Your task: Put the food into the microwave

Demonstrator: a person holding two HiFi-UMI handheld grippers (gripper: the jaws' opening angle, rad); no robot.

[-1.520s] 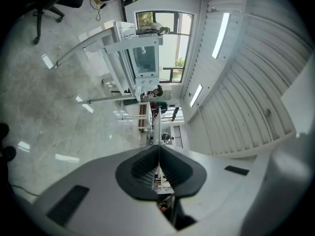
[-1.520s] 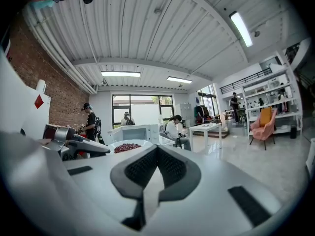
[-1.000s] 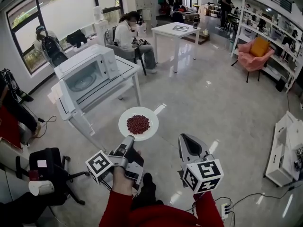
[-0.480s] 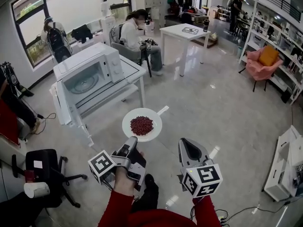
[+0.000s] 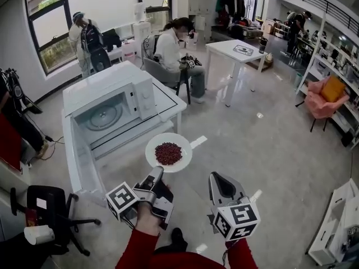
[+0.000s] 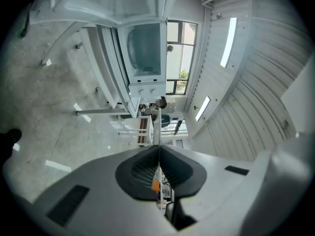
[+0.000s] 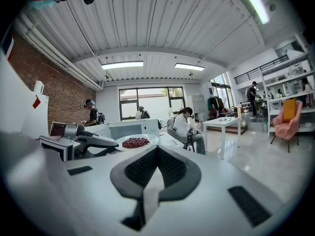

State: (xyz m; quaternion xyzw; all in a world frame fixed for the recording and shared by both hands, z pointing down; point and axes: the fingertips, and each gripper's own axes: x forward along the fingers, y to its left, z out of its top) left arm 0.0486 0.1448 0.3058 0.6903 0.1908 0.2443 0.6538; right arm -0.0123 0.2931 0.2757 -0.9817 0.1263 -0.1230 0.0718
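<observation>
Pale polished floor point(image 5: 263, 150) fills the room beneath the person's red sleeves point(image 5: 140, 251). Nearest, the left gripper point(image 5: 156, 174) points level, its fingers point(image 6: 140, 168) clamped shut on the near rim of a white plate point(image 5: 183, 144); in the left gripper view the plate shows edge-on as a thin line running out from between them. A heap of red beans point(image 5: 168, 153) lies in the middle of the plate, which hangs in the air over the floor, just off the near corner of the desk point(image 5: 167, 102) and short of the microwave point(image 5: 137, 91). The right gripper point(image 5: 216, 178), to the right of the plate and apart from it, tilts slightly down; its fingers are pressed together with nothing between them. On the desk the microwave stands with its door point(image 5: 76, 156) swung open toward the person and its glass turntable point(image 5: 105, 116) bare. Beyond the desk a person sits on a chair point(image 5: 174, 49), and another with a backpack point(image 5: 87, 38) stands by the window.
</observation>
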